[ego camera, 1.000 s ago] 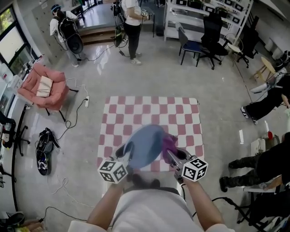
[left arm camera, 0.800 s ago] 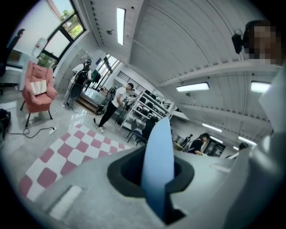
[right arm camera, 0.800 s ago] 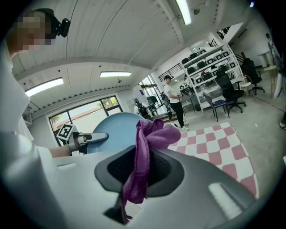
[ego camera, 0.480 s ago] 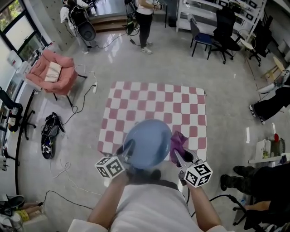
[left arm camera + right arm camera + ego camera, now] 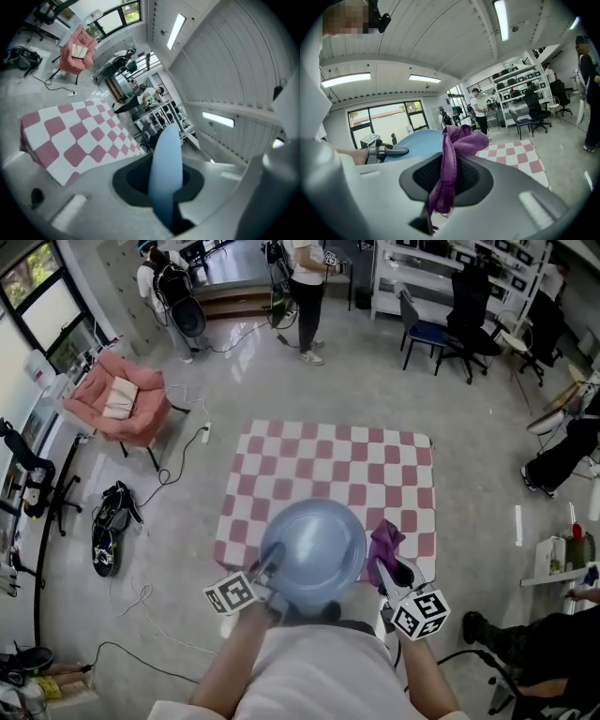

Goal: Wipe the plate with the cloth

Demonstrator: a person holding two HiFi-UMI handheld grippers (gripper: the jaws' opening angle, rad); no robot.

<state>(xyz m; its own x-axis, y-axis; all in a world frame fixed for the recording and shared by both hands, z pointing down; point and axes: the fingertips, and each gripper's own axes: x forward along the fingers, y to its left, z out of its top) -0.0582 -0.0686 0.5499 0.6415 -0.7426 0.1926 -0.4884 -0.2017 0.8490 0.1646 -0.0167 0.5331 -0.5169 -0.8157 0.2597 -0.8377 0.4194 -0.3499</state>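
Low in the frame's centre, the left gripper (image 5: 267, 570) clamps the blue plate (image 5: 314, 549) by its rim. The right gripper (image 5: 387, 570) pinches the purple cloth (image 5: 384, 540), just beside the plate's right edge.

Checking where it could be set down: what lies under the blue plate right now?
From the head view, the plate, held by the left gripper, hangs over the checkered surface. The surface's near part beneath is hidden.
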